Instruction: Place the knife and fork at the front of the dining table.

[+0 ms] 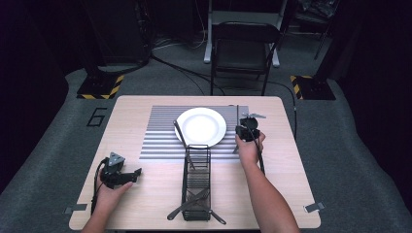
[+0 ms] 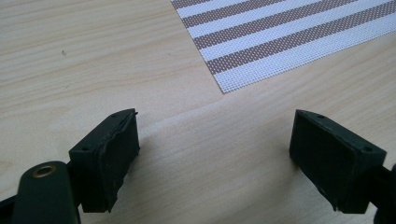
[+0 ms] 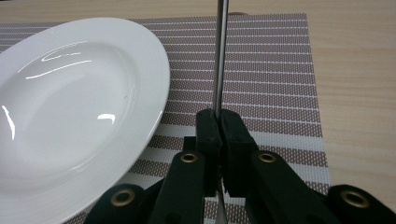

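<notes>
A slim metal utensil point(image 3: 219, 56), probably a knife though its end is cut off, stands just right of the white plate point(image 3: 70, 107) over the striped placemat point(image 3: 275, 60), clamped in the closed right tongs point(image 3: 219, 122). One piece already lies left of the plate, others wait in the black wire caddy point(image 1: 197, 182) at lower centre. The left tongs point(image 2: 215, 154) gape empty over the tabletop point(image 2: 70, 56).

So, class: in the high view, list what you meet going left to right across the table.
Left gripper → black wire caddy → white plate → right gripper, shut on a thin metal utensil.
</notes>
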`<state>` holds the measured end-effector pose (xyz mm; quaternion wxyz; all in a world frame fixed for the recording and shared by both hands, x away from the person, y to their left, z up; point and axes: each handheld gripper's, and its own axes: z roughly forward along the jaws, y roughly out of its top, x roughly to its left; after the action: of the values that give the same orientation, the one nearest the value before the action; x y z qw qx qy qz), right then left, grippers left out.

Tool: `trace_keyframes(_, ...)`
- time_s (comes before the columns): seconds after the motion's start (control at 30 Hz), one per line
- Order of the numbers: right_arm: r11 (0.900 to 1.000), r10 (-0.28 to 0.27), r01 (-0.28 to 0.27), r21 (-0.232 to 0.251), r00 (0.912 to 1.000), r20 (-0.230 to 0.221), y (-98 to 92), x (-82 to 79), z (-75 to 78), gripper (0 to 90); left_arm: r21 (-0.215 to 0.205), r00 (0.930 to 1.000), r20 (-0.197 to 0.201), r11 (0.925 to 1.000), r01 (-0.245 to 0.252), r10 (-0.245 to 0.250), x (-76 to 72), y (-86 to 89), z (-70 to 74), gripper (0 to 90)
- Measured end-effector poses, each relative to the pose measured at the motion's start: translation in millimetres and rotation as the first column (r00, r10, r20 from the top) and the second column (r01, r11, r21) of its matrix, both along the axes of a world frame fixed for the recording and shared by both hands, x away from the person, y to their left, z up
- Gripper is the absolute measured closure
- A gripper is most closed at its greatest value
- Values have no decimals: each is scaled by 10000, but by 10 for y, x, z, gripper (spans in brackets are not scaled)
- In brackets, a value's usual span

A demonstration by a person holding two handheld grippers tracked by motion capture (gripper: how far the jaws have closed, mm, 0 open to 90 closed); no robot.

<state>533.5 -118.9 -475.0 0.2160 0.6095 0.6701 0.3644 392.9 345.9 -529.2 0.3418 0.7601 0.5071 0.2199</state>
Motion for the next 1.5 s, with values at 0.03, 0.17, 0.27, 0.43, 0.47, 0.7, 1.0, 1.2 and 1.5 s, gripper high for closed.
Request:
trace_keyframes(0.03,10000,9,-9,-94,10000,-23,15,11,12,873,-4,10000,21,10000,-12,12,0,-1,-1,157)
trace_keyframes(0.17,9998,-188,187,-62,9998,-99,53,72,15,874,-2,10000,4,10000,2,-2,0,0,0,157)
trace_keyframes(0.27,9994,-341,341,-24,9992,-229,67,105,-9,874,-1,10000,-1,10000,6,-6,0,1,0,156)
trace_keyframes(0.43,9989,-454,451,-97,9983,-366,79,147,-57,873,-2,10000,3,10000,3,-3,0,0,0,157)
trace_keyframes(0.47,9985,-541,539,-46,9979,-369,85,156,-68,873,-6,10000,2,10000,1,-1,0,0,0,157)
trace_keyframes(0.7,9976,-650,665,207,9955,-686,69,203,-163,871,-2,10000,-1,10000,5,-5,0,1,0,157)
trace_keyframes(1.0,9961,-800,829,302,9929,-881,87,245,-217,870,-11,10000,23,10000,-17,17,0,-1,-2,157)
trace_keyframes(1.2,9961,-828,852,210,9918,-974,113,269,-241,870,-4,10000,26,10000,-20,20,0,-1,-2,157)
trace_keyframes(1.5,9953,-955,966,14,9857,-1389,114,287,-299,873,-1,10000,2,10000,1,-1,0,0,0,156)
